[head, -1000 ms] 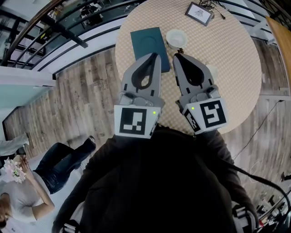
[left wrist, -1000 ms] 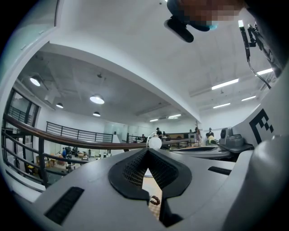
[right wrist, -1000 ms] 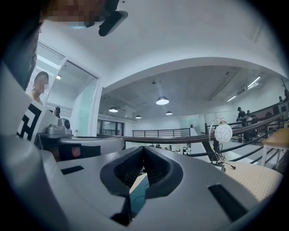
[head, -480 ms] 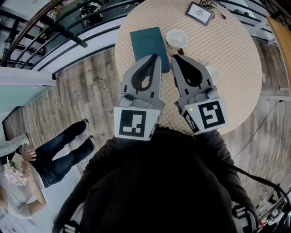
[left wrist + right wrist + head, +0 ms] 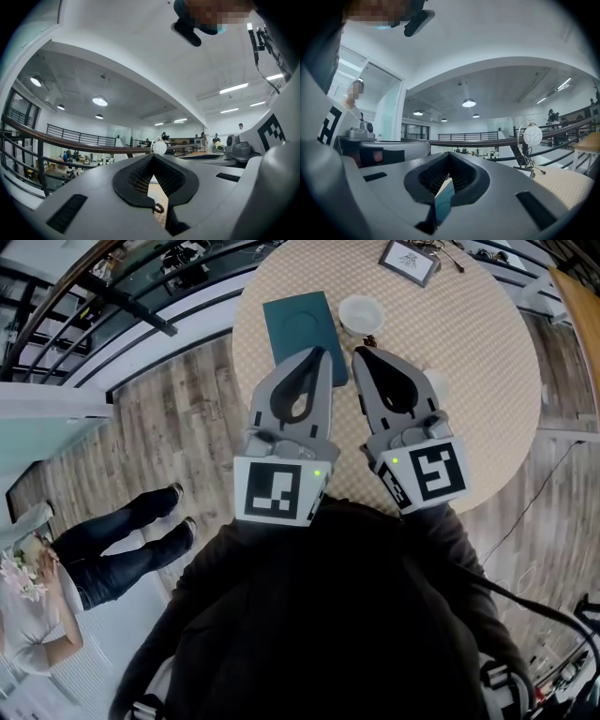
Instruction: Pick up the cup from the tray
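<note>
Left gripper point(image 5: 318, 353) and right gripper point(image 5: 359, 352) are closed, empty, unmoved since before; cup point(image 5: 361, 313) just ahead; print on framed sign point(image 5: 410, 261) unreadable.

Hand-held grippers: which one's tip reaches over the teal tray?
The left hand-held gripper: its tip overlaps the near edge of the teal tray; the right hand-held gripper ends beside the tray.

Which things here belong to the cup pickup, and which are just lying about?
Job: white round cup; flat teal rectangular tray beside it; left gripper; right gripper, both shut.
Lying about: small black-framed picture; white globe lamp.
</note>
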`<state>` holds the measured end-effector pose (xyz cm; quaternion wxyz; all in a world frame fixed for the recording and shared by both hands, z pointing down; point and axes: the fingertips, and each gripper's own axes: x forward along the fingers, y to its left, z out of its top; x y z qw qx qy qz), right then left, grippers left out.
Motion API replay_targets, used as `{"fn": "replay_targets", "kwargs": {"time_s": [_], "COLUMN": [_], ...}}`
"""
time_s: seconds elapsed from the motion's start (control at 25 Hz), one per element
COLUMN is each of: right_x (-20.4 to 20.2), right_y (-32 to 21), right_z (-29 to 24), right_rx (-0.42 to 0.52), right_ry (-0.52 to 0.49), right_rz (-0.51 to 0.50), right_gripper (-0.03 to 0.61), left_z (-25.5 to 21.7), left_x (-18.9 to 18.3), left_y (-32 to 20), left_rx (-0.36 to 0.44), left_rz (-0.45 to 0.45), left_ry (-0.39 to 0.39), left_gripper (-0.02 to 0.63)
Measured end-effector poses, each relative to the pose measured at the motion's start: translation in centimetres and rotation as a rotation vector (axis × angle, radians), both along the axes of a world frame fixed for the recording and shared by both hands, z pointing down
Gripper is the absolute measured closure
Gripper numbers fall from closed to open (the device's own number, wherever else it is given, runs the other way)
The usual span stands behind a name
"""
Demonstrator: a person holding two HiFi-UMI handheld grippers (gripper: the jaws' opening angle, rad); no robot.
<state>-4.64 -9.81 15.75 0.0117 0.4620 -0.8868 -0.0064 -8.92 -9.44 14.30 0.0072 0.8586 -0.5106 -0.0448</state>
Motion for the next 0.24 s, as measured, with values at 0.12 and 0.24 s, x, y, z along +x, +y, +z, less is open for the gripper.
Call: {"fn": "replay_targets", "kwargs": {"time_s": [0.12, 0.24], "right_x": [0.15, 0.43], "right_y": [-0.17, -0.49], "right_z": [-0.04, -0.24], "right_rx": [-0.001, -0.001], "right_ry": [0.000, -0.001], "right_rz": [0.002, 0.003], "right_gripper": [0.571, 0.571], "left_z": [0.03, -0.03], "left_x": [0.16, 0.42], "left_y": [-0.16, -0.48], "left_rx": [-0.004, -0.010], "left_rz": [0.003, 0.003], "left_ry": [-0.002, -0.004], "left_gripper": [0.609, 0.609]}}
